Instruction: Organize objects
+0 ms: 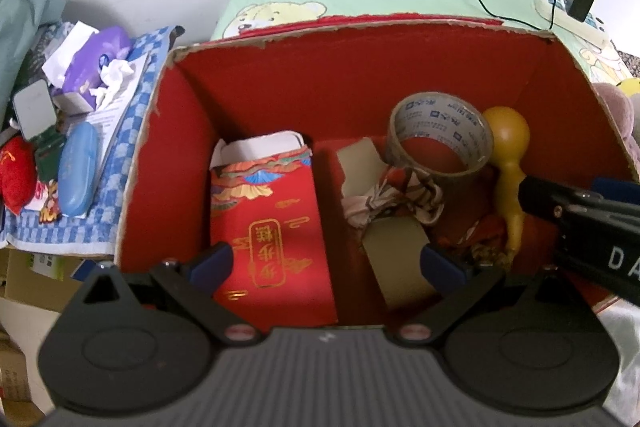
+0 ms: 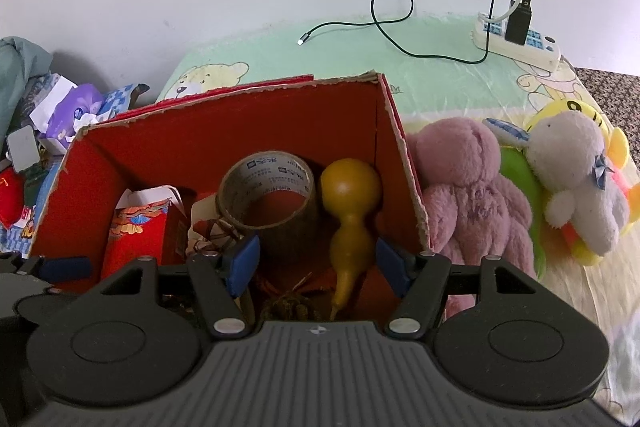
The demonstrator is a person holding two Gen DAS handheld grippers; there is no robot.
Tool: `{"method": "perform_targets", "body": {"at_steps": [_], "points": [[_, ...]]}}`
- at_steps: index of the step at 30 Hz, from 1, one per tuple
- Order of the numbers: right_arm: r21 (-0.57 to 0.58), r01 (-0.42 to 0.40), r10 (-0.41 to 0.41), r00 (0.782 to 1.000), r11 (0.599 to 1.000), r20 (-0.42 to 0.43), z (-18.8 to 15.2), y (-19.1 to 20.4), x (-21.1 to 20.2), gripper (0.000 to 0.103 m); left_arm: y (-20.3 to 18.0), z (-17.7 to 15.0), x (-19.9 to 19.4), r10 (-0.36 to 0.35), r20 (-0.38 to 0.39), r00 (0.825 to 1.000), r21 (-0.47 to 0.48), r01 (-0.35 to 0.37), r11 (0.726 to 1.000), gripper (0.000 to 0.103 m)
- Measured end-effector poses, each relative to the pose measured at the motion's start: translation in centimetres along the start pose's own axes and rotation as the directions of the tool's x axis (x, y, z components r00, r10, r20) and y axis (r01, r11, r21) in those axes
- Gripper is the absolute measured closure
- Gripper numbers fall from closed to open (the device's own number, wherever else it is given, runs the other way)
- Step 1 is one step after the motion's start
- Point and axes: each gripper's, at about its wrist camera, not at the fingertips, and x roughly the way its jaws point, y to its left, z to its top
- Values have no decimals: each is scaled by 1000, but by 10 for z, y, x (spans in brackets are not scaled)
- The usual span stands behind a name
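A blue glasses case (image 1: 77, 169) and tissues (image 1: 100, 67) lie left, outside the red box (image 1: 360, 67). Inside it: red packet (image 1: 272, 223), tape roll (image 1: 440, 143), gourd (image 2: 352, 211). Plush toys (image 2: 472, 195) wait right — unsorted (likely next). Left gripper (image 1: 326, 261) and right gripper (image 2: 316, 261): fingers wide, empty.

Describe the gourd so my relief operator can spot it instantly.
Find the red cardboard box on the bear-print sheet. In its right end, by the wall nearest the plush toys, lies the gourd. It is smooth, mustard-yellow and two-bulbed, unlike the hollow brown tape roll beside it.
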Motion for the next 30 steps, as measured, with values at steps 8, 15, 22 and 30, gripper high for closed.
{"method": "perform_targets", "body": {"at_steps": [8,15,22,30], "points": [[-1,-1,1,1000,1000,-1,-1,0,0,35,1,1,1,-3,4,1000,0,3,1000,3],[-1,0,0,1000,1000,0,-2,0,0,35,0,0,1,-2,4,1000,4,2,1000,3],[-1,0,0,1000,1000,0,-2,1,0,35,3,0,1,6,9,1000,-9,-6,1000,7],[-1,-2,2,1000,1000,2,-2,0,0,35,5,0,2,11,9,1000,-14,-11,1000,9]]}}
